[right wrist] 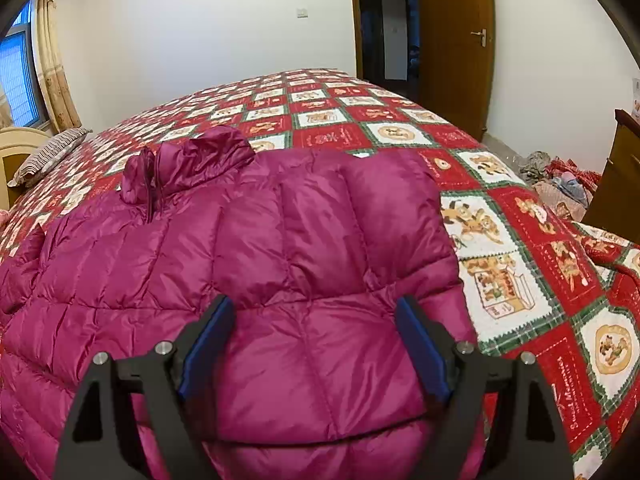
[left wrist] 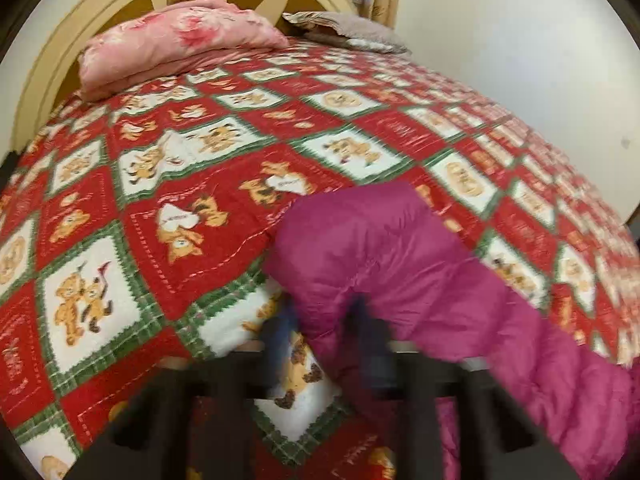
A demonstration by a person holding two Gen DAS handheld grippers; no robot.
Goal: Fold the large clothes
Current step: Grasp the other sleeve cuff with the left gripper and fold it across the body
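A magenta puffer jacket (right wrist: pixel 280 260) lies spread on the bed, collar (right wrist: pixel 188 164) toward the far side. My right gripper (right wrist: pixel 314 308) is open, its blue-padded fingers (right wrist: pixel 210 340) apart just above the jacket's body, holding nothing. In the left wrist view a sleeve of the jacket (left wrist: pixel 400 264) is lifted off the quilt. My left gripper (left wrist: pixel 324 320) is blurred by motion; its right finger is against the sleeve fabric, and the jaws seem closed on the sleeve's edge.
The bed carries a red, white and green patchwork quilt (left wrist: pixel 200 184). A pink folded blanket (left wrist: pixel 176 40) and a grey pillow (left wrist: pixel 352 30) lie by the headboard. A wooden door (right wrist: pixel 456 40) and floor clutter (right wrist: pixel 560 184) are beyond the bed.
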